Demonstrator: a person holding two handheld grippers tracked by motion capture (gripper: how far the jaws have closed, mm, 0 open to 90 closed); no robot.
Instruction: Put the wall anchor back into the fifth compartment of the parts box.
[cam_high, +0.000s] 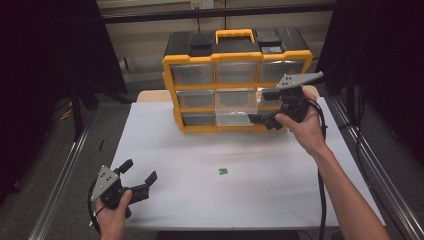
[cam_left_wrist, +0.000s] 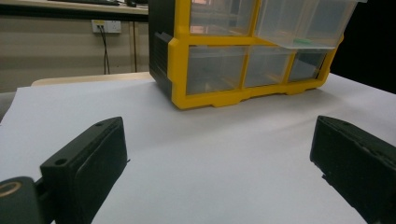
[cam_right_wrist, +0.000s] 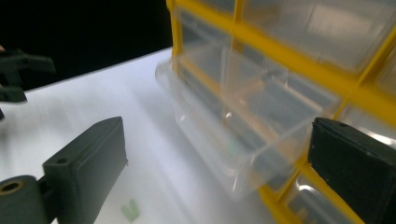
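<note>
Both claws are spread wide: left claw (cam_high: 141, 178) waits low; right claw (cam_high: 263, 119) nears the pulled-out drawer (cam_high: 236, 106). Next, fetch the green bit (cam_high: 222, 171).

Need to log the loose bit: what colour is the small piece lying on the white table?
Green; the small piece shows best in the high view.

Two black jaws of the right gripper (cam_right_wrist: 219, 172) are seen spread wide at the lower corners of the frame, nothing pressed between them. A clear plastic drawer (cam_right_wrist: 224, 126) is pulled out of the yellow-framed organiser (cam_right_wrist: 299, 60) at centre. A small green piece (cam_right_wrist: 130, 210) lies on the white tabletop (cam_right_wrist: 93, 98) at lower left.
</note>
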